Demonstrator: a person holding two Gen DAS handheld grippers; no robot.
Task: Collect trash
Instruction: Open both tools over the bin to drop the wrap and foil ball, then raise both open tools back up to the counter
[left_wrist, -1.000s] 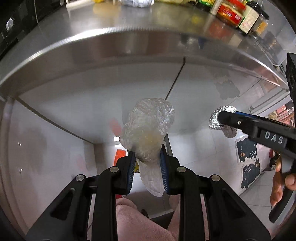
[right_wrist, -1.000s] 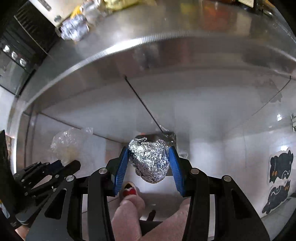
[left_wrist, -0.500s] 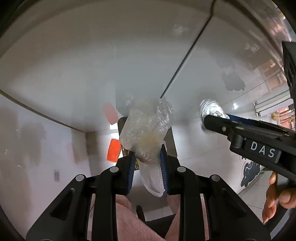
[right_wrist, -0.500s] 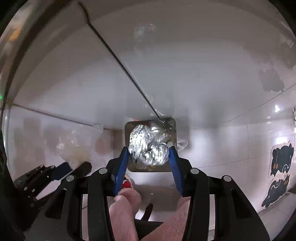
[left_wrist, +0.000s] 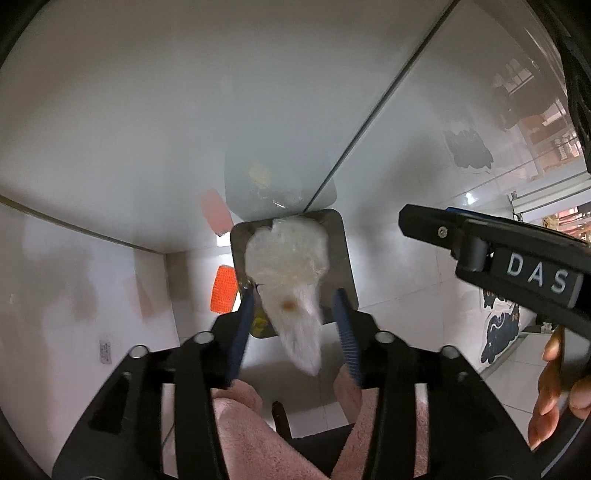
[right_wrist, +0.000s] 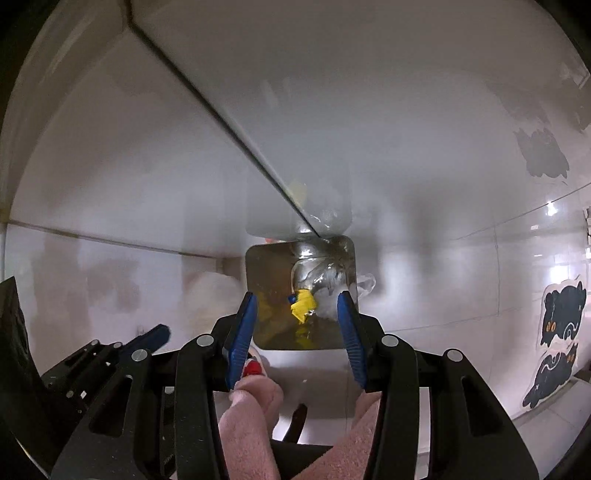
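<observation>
My left gripper (left_wrist: 293, 321) is spread, letting the crumpled clear plastic wrap (left_wrist: 291, 273) drop above the square steel bin (left_wrist: 341, 254); it could snag a blue pad. My right gripper (right_wrist: 295, 325), released and empty, hangs over that bin.

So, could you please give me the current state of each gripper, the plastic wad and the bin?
left gripper: open, plastic no longer clamped
plastic wad: loose between the jaws, blurred, above the bin
right gripper: open, empty
bin: open-topped, trash inside
</observation>
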